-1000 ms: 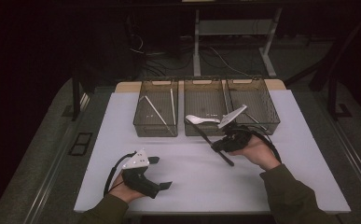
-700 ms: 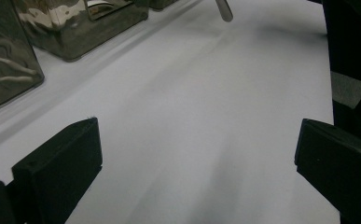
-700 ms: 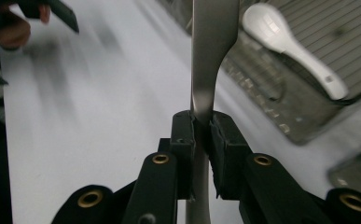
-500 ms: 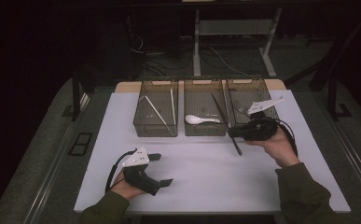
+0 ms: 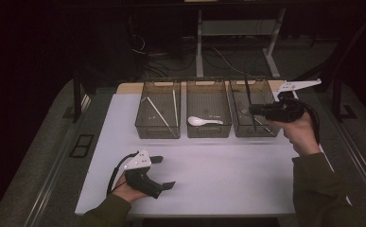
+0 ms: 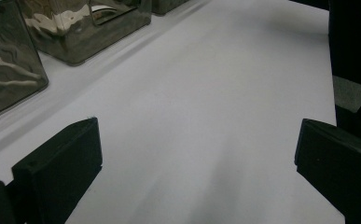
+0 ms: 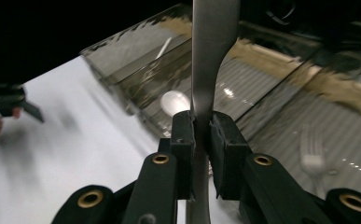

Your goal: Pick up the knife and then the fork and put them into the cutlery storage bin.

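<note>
1. Three clear bins sit in a row at the far side of your white table (image 5: 209,179); your right gripper (image 5: 265,111) hangs over the right bin (image 5: 254,113), clamped on a dark metal utensil (image 7: 211,56).
2. The utensil stands nearly upright, its long axis running up and down through the jaws, one end over the bin's far rim, the other down inside the bin.
3. A fork (image 7: 314,156) lies in that right bin, a white spoon (image 5: 203,121) in the middle bin (image 5: 208,116), and two thin sticks (image 5: 161,113) in the left bin (image 5: 158,116).
4. Your left gripper (image 5: 164,172) rests near the table's front edge, jaws spread, nothing between them.
5. The right gripper view shows the pads (image 7: 183,140) pinching the flat handle; the high view shows its place.
</note>
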Demonstrator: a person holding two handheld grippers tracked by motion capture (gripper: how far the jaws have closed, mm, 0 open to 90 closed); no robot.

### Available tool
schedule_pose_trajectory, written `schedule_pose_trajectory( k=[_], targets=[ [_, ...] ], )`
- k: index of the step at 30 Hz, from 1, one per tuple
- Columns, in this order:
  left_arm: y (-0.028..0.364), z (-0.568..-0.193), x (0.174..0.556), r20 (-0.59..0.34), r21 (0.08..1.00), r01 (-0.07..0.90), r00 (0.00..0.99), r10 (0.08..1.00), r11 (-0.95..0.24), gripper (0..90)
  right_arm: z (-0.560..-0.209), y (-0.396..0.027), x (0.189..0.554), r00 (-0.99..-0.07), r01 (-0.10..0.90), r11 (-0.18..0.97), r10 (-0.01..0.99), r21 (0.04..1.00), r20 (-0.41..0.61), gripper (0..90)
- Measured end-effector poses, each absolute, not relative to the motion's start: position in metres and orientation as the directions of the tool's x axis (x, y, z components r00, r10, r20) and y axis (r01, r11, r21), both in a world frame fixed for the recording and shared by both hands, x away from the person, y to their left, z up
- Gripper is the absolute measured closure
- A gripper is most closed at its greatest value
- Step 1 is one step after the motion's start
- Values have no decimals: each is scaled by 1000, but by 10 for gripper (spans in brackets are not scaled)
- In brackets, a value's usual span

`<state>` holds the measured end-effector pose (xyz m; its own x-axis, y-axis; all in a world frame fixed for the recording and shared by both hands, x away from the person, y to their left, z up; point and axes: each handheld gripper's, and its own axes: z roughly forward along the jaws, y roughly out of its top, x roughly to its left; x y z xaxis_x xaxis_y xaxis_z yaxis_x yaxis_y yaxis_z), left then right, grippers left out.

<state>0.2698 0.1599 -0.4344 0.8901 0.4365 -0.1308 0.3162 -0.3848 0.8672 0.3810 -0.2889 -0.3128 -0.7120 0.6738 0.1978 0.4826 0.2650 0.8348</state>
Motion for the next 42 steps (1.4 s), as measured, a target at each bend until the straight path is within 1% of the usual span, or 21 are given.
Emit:
schedule_pose_trajectory(
  k=[5, 9, 16, 20, 32, 38, 42],
  targets=[
    [160, -434, 269, -133, 869, 316, 890, 436, -381, 0, -302, -304, 396, -655, 492, 234, 734, 839, 179, 802],
    [160, -434, 269, -133, 868, 316, 891, 435, -382, 0, -301, -314, 409, -613, 496, 217, 773, 841, 162, 802],
    [160, -434, 269, -133, 869, 316, 891, 435, -380, 0, -315, -321, 427, -539, 539, 237, 834, 808, 114, 802],
    [160, -434, 269, -137, 870, 317, 891, 433, -377, 0, -325, -322, 433, -514, 568, 260, 853, 781, 91, 801],
    [160, -434, 268, -140, 872, 316, 893, 429, -374, 0, -359, -326, 445, -483, 648, 317, 874, 693, 51, 801],
    [160, -434, 268, -141, 871, 318, 893, 428, -376, 0, -374, -330, 448, -469, 691, 329, 881, 644, 53, 801],
    [160, -434, 268, -140, 870, 318, 893, 428, -377, 0, -379, -329, 451, -470, 701, 339, 881, 628, 49, 801]
  ],
)
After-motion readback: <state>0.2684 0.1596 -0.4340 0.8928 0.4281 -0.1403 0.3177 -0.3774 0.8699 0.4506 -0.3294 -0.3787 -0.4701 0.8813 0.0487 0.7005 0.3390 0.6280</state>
